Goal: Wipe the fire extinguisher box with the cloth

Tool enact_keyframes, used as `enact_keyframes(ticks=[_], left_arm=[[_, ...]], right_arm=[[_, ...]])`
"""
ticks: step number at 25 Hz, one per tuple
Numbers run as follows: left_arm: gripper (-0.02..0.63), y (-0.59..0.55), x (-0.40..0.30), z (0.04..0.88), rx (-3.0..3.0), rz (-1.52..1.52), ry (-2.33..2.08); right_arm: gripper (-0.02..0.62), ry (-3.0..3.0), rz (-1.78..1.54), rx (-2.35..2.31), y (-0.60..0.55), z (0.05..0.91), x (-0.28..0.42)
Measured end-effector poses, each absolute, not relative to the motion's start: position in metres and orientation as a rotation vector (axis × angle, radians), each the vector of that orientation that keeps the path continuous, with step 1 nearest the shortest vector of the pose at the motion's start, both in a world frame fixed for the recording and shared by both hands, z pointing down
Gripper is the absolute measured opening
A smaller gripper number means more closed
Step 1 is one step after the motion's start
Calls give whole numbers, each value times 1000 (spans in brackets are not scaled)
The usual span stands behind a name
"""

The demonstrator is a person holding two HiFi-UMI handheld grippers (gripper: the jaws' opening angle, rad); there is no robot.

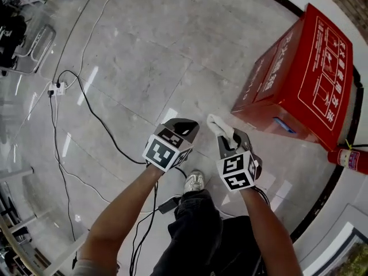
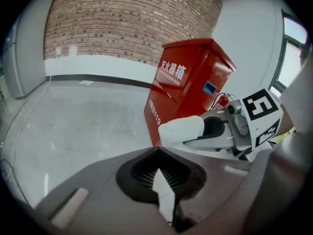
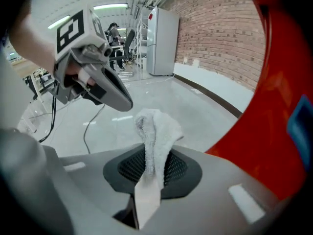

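Whereas right hand-held gripper (image 3: 152,153) pinches cloth (image 3: 157,126), only its own view shows left hand-held gripper (image 2: 157,153) closed.

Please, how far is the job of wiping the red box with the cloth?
Done: the cloth is pinched in the right gripper. In hand: both grippers hang over the floor, short of the box; the left gripper is empty. Left: all the wiping, since the cloth does not touch the box yet.

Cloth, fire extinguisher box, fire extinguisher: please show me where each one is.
cloth (image 3: 155,131), right gripper view, on its bunched middle.
fire extinguisher box (image 1: 290,68), head view, on a plain red face.
fire extinguisher (image 1: 347,157), head view, on its red body.
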State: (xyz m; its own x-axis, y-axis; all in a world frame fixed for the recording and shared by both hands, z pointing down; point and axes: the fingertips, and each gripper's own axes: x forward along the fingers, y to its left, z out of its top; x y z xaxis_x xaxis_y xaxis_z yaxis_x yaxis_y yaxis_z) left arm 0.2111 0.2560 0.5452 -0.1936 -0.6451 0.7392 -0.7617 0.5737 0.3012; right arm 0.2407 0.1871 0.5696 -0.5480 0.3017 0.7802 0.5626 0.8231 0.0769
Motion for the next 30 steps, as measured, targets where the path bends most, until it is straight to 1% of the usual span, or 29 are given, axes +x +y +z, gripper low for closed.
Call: enact_keyframes(ticks=[10, 15, 22, 30], left_arm=[[0, 297, 169, 377, 1062, 64, -2013], [0, 283, 132, 324, 1091, 158, -2026], [0, 239, 60, 294, 1158, 192, -1927], [0, 244, -45, 285, 1375, 252, -1753]], right_arm=[[89, -2278, -156, -653, 238, 372, 203], [89, -2371, -47, -652, 225, 298, 164], [89, -2399, 51, -506, 176, 263, 96], [91, -2391, 46, -219, 168, 258, 3]])
